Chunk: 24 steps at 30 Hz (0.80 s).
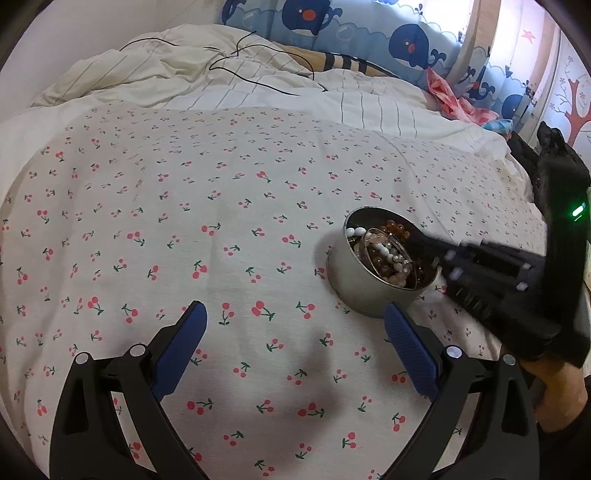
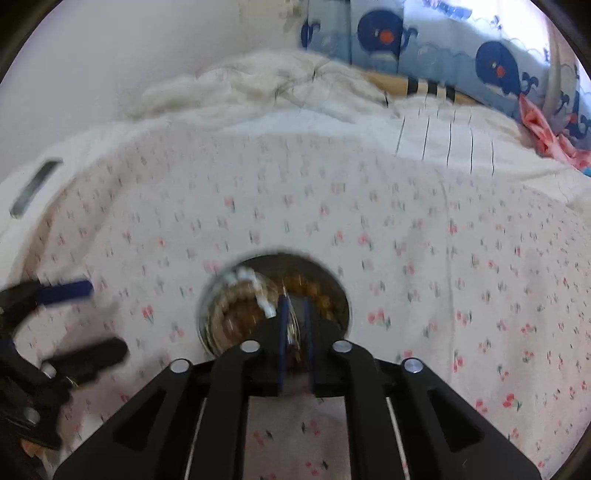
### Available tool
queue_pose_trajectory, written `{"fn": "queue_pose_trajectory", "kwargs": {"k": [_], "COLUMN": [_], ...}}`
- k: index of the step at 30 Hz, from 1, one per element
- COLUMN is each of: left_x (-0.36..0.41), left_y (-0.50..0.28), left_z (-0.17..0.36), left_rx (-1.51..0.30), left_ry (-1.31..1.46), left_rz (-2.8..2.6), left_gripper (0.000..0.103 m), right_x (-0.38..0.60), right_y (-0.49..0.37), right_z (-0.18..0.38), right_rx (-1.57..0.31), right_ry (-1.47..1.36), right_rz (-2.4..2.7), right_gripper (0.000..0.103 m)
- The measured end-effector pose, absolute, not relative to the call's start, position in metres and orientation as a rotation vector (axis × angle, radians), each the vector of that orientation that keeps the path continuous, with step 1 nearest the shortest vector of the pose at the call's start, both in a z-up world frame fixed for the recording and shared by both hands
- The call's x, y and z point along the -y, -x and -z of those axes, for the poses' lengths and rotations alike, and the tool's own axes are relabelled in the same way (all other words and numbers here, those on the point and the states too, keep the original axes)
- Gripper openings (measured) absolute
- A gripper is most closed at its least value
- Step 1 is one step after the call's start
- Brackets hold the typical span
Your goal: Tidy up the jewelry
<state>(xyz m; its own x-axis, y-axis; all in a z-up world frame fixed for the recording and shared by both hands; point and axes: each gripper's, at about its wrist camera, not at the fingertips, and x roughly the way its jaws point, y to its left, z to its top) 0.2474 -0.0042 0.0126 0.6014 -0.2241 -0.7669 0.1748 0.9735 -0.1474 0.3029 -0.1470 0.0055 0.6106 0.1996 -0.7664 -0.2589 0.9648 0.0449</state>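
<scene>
Hovering with blue-padded fingers spread wide, the left gripper is nearest; beyond, the right gripper reaches into the round metal tin of beaded bracelets on the cherry-print bedsheet, fingers narrow, grip blurred; I cannot tell if anything is pinched.

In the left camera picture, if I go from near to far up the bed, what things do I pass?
Left gripper → tin of beads → black cable → whale curtain.

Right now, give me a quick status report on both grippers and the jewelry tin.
Left gripper open, empty, over cherry-print sheet. Right gripper nearly shut inside jewelry tin, grip unclear. Nothing in the way.
</scene>
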Motion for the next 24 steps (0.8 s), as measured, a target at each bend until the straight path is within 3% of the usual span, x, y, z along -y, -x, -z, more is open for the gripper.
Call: {"fn": "queue_pose_trajectory", "kwargs": {"k": [3,5,11,15,17,19,24], "left_x": [0.006,0.006,0.006,0.008,0.01,0.015,0.026], "left_y": [-0.247,-0.247,-0.248,-0.249,-0.246,-0.243,-0.238], "left_z": [-0.011,-0.011,-0.011,-0.008,-0.009,-0.008,-0.005], "left_rx": [-0.902,-0.905,-0.909,-0.924,-0.923,-0.921,-0.927], "left_ry": [0.053,0.057,0.052,0.056,0.051,0.036,0.008], "left_rz": [0.234,0.236,0.235,0.242,0.253,0.264,0.277], "left_gripper": [0.093,0.093,0.093,0.093,0.094,0.094,0.094], "right_x": [0.153,0.151,0.133,0.15,0.162,0.175,0.19], "right_y": [-0.302,-0.306,-0.337,-0.308,-0.286,-0.257,-0.217], "right_z": [-0.011,-0.016,-0.003,-0.024,-0.03,-0.029,-0.008], "right_rx": [-0.839,-0.817,-0.881,-0.787,-0.757,-0.756,-0.845], "right_ry": [0.027,0.028,0.069,0.013,0.0,0.0,-0.026], "right_rz": [-0.266,-0.258,-0.241,-0.229,-0.207,-0.159,-0.097], "right_gripper": [0.02,0.034,0.037,0.038,0.058,0.066,0.066]}}
